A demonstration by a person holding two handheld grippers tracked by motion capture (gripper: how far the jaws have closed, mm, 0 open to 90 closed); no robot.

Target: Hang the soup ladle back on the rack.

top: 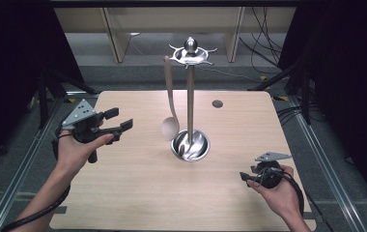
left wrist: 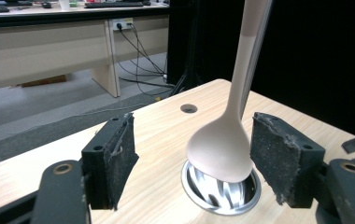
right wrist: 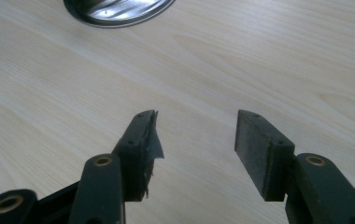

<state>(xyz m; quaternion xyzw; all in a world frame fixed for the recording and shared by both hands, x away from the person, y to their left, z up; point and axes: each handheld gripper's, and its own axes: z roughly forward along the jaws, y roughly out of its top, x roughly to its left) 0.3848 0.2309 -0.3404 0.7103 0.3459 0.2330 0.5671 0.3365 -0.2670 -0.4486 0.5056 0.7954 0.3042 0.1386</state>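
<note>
Pale wooden counter (top: 138, 193) carries a shiny steel utensil stand (top: 190, 96) with a round dished base; a beige long-handled spoon (top: 170, 126) hangs from its top ring. Left tongs (top: 121, 120) gape wide, level with the bowl. Right tongs (top: 244, 177) gape over bare wood.

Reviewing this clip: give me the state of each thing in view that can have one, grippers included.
Spoon: hanging from the stand's top ring, bowl down, above the base.
Stand: upright on the table.
Left gripper: open, held above the table, aimed at the spoon, not touching it.
Right gripper: open, holding nothing, low over the table.
</note>
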